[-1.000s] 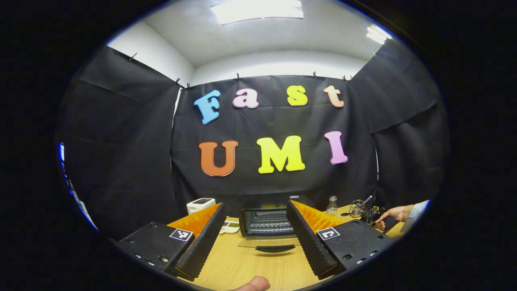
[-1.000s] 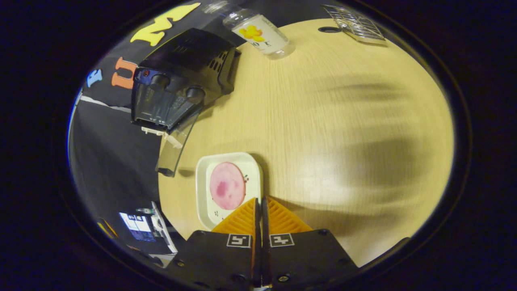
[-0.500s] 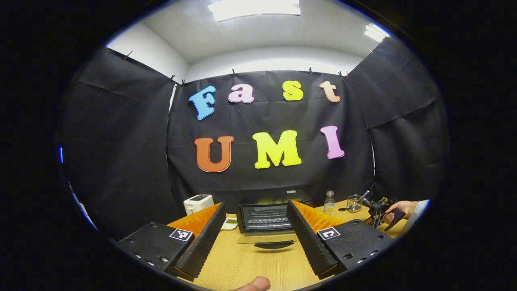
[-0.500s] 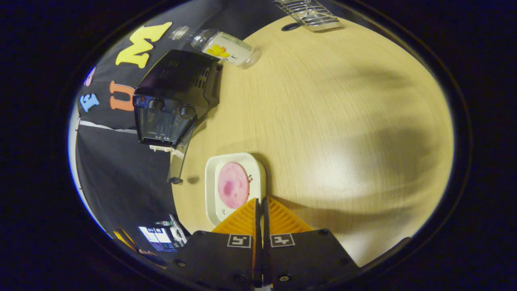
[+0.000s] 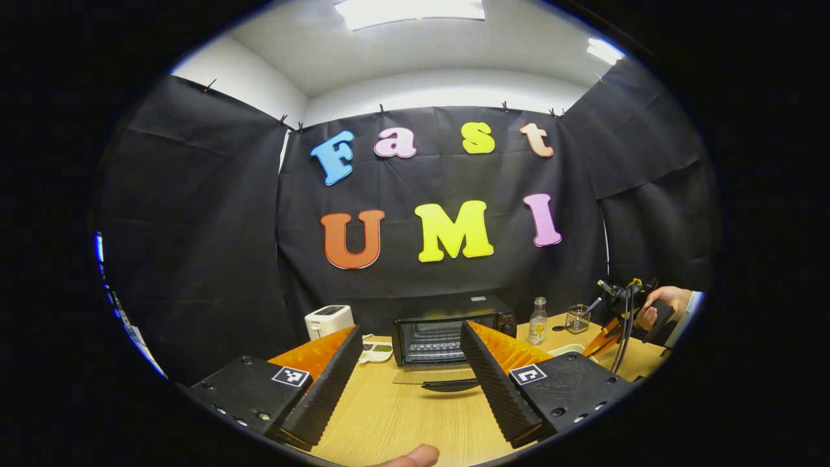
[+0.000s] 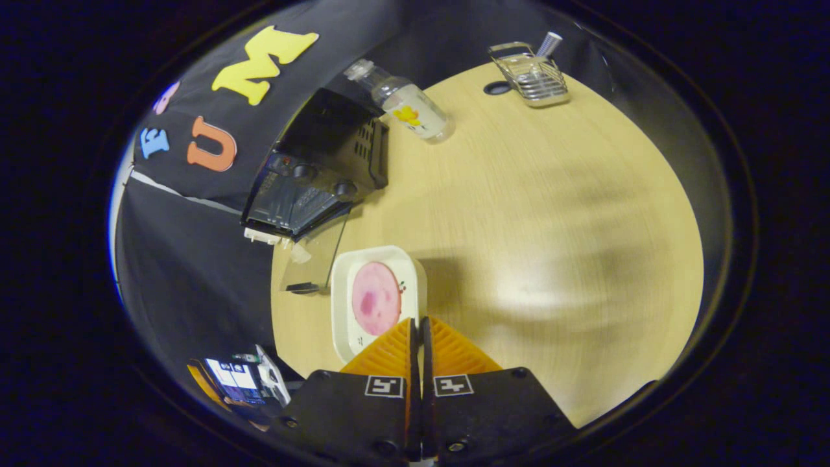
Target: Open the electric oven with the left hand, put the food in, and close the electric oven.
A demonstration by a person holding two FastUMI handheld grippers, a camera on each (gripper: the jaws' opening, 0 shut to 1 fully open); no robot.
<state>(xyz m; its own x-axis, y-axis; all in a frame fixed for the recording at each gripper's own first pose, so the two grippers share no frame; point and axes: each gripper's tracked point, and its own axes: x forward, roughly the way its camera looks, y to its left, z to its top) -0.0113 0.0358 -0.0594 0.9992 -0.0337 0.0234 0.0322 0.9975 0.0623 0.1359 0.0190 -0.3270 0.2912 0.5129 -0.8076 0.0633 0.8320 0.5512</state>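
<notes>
The black electric oven (image 5: 447, 316) stands at the back of the wooden table, its glass door (image 5: 431, 376) folded down flat with the handle (image 5: 450, 385) toward me. My left gripper (image 5: 412, 363) hovers open in front of it, holding nothing. My right gripper (image 6: 418, 322) is shut on the rim of a white square plate (image 6: 363, 331) that carries a round pink slice of food (image 6: 375, 297). The plate casts a shadow on the table and looks lifted. In the right gripper view the oven (image 6: 324, 168) and its open door (image 6: 316, 259) lie just beyond the plate. In the left gripper view a hand holds the right gripper (image 5: 593, 345) at the far right.
A clear bottle (image 6: 408, 107) stands right of the oven, and a wire basket (image 6: 532, 74) farther right. A white appliance (image 5: 329, 319) and a small dish (image 5: 375, 351) sit left of the oven. A thumb (image 5: 408, 456) shows at the bottom edge. Black cloth walls enclose the table (image 6: 551, 227).
The right gripper has risen with the plate and turned, so the oven's front faces it more. The left gripper has drawn back a little from the oven, still open.
</notes>
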